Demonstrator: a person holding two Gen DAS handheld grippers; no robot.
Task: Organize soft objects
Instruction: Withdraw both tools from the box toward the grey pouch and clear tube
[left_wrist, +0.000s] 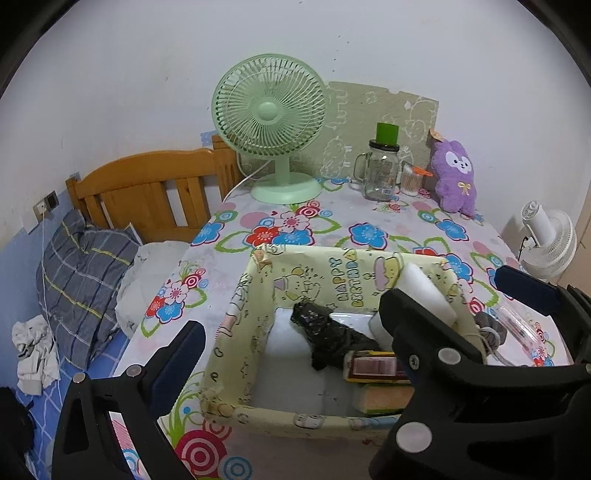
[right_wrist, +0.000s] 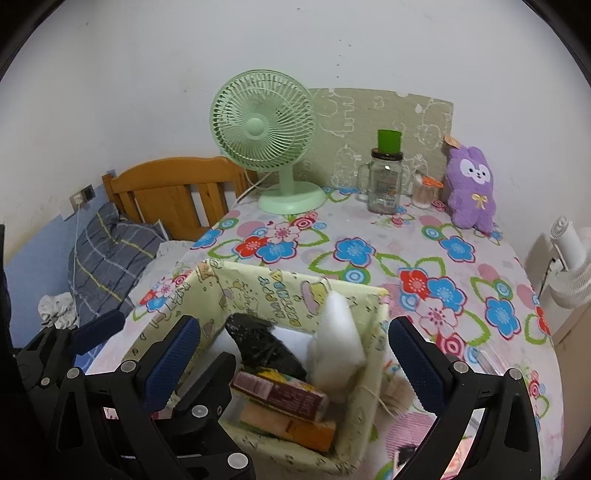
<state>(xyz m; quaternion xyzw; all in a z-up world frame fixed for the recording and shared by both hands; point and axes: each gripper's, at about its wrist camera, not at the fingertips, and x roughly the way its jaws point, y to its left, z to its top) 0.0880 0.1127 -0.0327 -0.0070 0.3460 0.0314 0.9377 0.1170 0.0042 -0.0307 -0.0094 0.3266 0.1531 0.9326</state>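
Right tool (left_wrist: 439, 295) hides box (left_wrist: 236, 302) corner; both tools gape.

Box (left_wrist: 240, 295) at lower centre of the frame, on the table (left_wrist: 332, 229); inside it, a crumpled bag (left_wrist: 328, 332) at centre, a foam block (left_wrist: 428, 291) leaning on the right wall, and packets (left_wrist: 373, 367) in the near right corner. Fan (left_wrist: 269, 122) behind the box; jar (left_wrist: 382, 173) and plush toy (left_wrist: 454, 177) at upper right. Pillow (left_wrist: 81, 273) on the bed (left_wrist: 48, 402), left of the table.
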